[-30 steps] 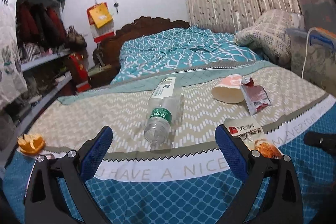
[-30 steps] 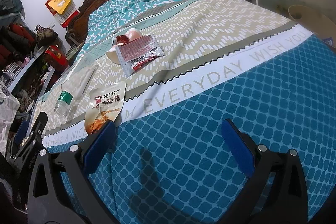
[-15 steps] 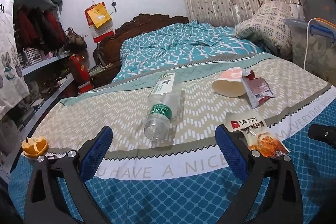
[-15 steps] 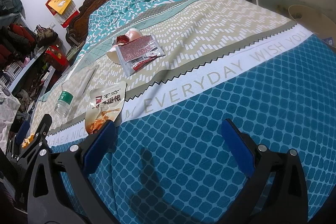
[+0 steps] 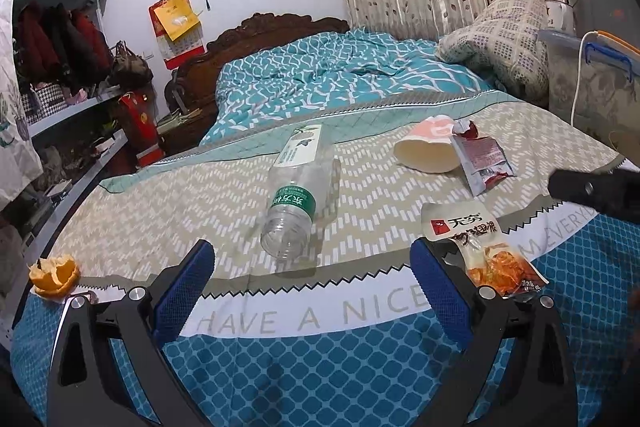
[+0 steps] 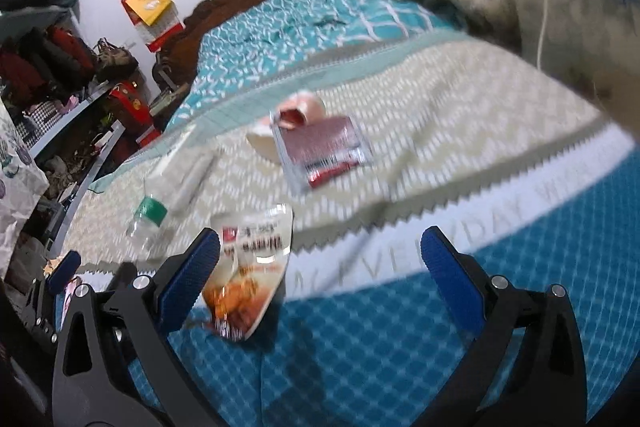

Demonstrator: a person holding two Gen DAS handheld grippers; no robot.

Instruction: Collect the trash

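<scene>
Jaws of both the left gripper [image 5: 312, 287] and right gripper [image 6: 320, 269] stand spread, holding nothing. A clear bottle [image 5: 297, 195] lies mid-bed [image 5: 160, 211]; the snack packet [image 6: 250, 267] lies beside the right gripper's left finger.

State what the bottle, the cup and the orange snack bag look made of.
Bottle: clear, glossy plastic; the bedspread shows through it. Cup: matte cream, probably paper, its mouth squashed out of round. Snack bag: shiny plastic film, crinkled, with a see-through window.

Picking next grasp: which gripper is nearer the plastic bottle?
Left, as far as the views show. The left gripper is open with the plastic bottle lying just ahead, centred. The right gripper, also open, sits off to the bottle's right.
</scene>
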